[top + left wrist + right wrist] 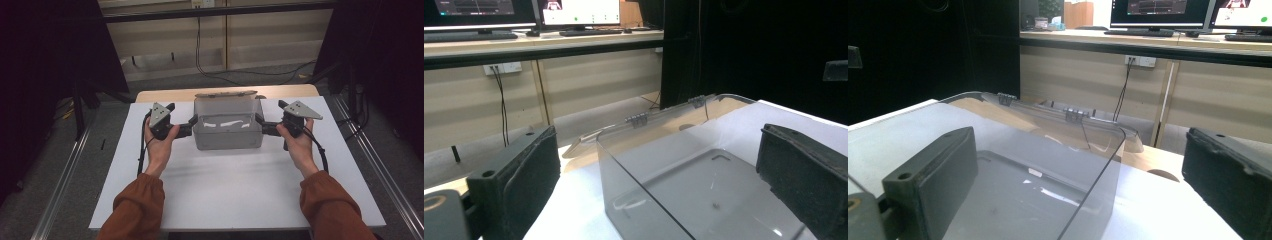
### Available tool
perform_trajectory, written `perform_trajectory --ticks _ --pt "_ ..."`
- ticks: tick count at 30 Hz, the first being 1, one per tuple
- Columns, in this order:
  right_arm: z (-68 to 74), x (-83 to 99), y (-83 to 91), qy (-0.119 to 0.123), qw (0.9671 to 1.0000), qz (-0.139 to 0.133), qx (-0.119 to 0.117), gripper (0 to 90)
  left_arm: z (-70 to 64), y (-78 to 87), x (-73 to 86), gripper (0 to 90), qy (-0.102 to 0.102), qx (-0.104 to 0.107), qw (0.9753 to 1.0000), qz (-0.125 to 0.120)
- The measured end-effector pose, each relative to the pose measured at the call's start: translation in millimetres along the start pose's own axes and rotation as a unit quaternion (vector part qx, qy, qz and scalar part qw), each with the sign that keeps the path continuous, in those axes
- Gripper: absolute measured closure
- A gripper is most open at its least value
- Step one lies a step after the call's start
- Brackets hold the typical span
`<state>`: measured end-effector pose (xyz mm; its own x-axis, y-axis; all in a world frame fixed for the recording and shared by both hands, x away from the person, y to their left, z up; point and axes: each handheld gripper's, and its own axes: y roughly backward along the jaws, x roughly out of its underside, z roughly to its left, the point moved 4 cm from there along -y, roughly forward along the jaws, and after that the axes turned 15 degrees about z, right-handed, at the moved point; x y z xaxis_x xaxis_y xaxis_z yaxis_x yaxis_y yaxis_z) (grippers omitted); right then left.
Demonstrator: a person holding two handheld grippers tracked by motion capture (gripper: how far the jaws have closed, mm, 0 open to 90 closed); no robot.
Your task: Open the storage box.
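Observation:
A clear plastic box (227,131) stands at the middle back of the white tabletop (225,195), and its hinged lid (226,94) is folded back behind it. My left gripper (192,122) is at the box's left end wall. Its jaws are open and straddle that wall (644,190), one outside and one over the inside. My right gripper (260,121) mirrors it at the right end wall (1098,185), also open, with nothing pinched. The box (714,170) looks empty inside.
The wooden table edge (165,94) shows behind the white top. Metal rails (65,175) run along both sides on the floor. Cables (220,72) hang by the back wall. Monitors (1158,12) sit on a desk beyond. Dark curtains flank the table.

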<state>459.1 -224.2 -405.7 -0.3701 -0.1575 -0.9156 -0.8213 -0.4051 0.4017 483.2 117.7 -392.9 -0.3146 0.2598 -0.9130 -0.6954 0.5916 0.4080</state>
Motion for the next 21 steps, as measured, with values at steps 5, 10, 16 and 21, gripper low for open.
perform_trajectory --ticks 5,10,16,21 --pt "3.1 3.8 9.2 0.005 1.0 -0.006 0.004 0.9 -1.8 8.6 3.7 3.7 -0.003 -0.004 1.0 -0.003" --pt "5.3 7.8 17.3 0.009 0.9999 -0.007 0.004 0.9 -4.4 15.9 9.5 3.7 -0.005 -0.003 1.0 -0.002" --pt "7.3 13.2 27.1 0.012 0.9998 -0.011 0.013 0.8 -12.2 27.8 15.1 3.7 0.002 0.001 0.9998 -0.019" --pt "7.5 17.7 36.2 0.012 0.9996 -0.013 0.024 0.6 -15.2 37.9 22.6 3.3 0.007 -0.01 0.9997 -0.019"
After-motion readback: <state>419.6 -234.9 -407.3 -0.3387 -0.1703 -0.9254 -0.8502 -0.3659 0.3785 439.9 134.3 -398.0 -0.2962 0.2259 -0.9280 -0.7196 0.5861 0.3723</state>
